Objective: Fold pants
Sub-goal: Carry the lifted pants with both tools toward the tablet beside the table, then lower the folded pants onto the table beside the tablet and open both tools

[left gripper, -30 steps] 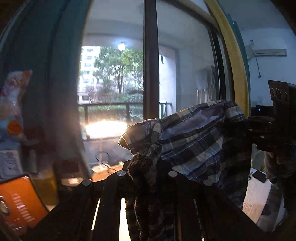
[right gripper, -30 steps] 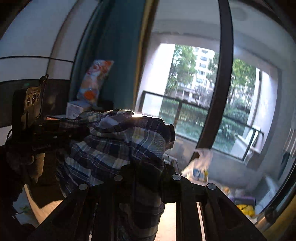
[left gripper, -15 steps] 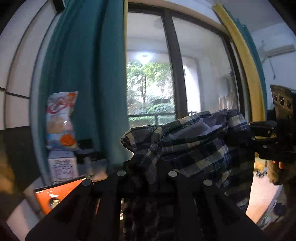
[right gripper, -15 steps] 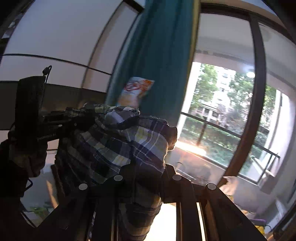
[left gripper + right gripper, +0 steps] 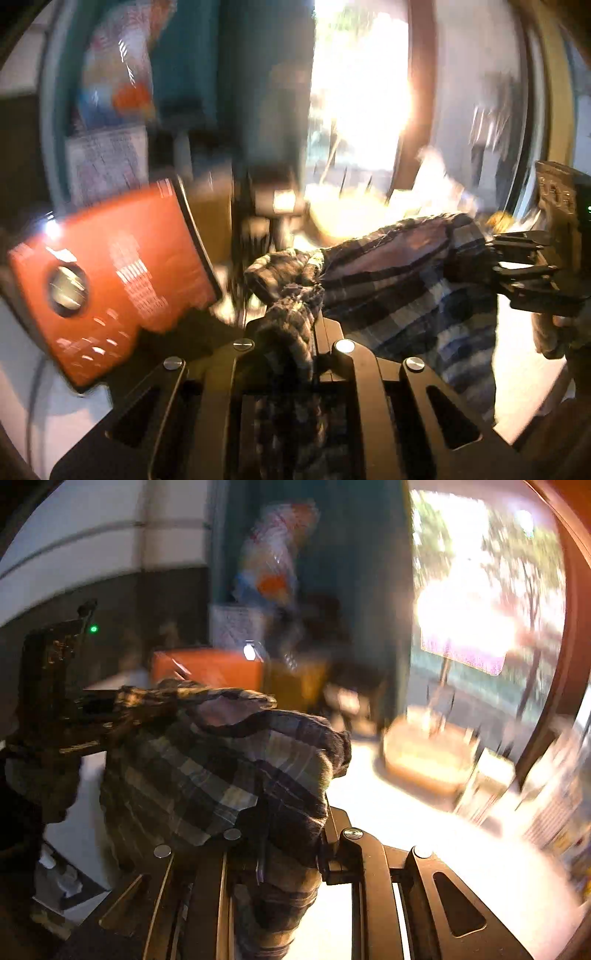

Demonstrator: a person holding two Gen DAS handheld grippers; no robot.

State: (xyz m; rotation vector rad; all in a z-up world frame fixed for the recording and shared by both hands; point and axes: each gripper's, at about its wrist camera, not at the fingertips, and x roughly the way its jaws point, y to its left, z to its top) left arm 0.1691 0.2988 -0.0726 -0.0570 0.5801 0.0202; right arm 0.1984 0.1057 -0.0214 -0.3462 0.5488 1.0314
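Now both cams dropped from window toward orange box (image 5: 107, 280): plaid pants (image 5: 399, 284) held aloft between L gripper (image 5: 291, 332) and R gripper (image 5: 280, 834), each clamped on cloth; prob. lowering to lay flat.

You can't read any text here. The orange box (image 5: 107, 284) at your near left carries white print, and the white carton (image 5: 107, 162) behind it has fine print, but motion blur leaves both illegible.
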